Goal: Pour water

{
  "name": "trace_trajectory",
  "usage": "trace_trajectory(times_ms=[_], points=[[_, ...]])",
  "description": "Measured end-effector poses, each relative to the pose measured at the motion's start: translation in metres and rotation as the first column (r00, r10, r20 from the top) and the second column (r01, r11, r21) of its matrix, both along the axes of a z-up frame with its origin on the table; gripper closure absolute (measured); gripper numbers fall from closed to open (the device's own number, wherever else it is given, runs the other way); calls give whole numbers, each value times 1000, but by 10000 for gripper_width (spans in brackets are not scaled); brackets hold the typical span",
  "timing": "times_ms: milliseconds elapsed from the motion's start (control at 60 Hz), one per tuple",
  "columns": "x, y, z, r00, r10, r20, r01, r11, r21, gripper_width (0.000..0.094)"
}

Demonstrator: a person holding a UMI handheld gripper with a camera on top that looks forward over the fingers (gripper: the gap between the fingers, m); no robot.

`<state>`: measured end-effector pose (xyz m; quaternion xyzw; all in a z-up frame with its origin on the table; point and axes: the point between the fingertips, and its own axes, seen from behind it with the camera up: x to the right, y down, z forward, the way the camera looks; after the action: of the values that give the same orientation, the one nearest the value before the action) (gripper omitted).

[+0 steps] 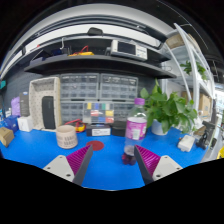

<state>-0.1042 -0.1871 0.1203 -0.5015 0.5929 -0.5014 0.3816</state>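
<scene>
My gripper [112, 160] is open and empty above a blue table [108, 170]. Its two fingers show magenta pads [78, 157] at either side. A small dark bottle with a pale cap [128, 151] stands on the table just ahead of the right finger, close to its pad and apart from it. A pink-and-white cup [136, 127] stands beyond the bottle. A small red round thing [97, 145] lies on the table ahead of the left finger.
A woven tan cup [67, 137] stands at the left. A green potted plant [168, 108] stands at the right. A white box with a dark opening [44, 104] is at the far left. Shelves [100, 62] run along the back.
</scene>
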Motion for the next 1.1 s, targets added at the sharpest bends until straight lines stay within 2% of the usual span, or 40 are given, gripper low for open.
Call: trace_trajectory(times_ms=[83,183,483,617,633,650,683,783,883,900,917,1100], points=[[-1,-35,-5,999,-53,15,53,998,-31,72],[14,-61,-6,997,-76,35,77,997,-26,74],[92,-101,-1,996,-47,82,48,999,-2,83],[112,-109,4,995,-43,94,43,999,-3,214],[114,-109,5,995,-40,95,41,999,-4,285],[116,-108,5,995,-35,96,36,999,-4,287],[118,-105,4,995,-27,94,27,1000,-3,394],[120,-99,4,995,-11,99,13,1000,-21,437],[121,-93,5,994,15,107,-8,998,-64,532],[121,-93,4,994,16,106,-9,998,-66,524],[120,-93,6,995,15,101,-8,998,-70,558],[122,-91,4,996,23,91,-16,997,-71,578]])
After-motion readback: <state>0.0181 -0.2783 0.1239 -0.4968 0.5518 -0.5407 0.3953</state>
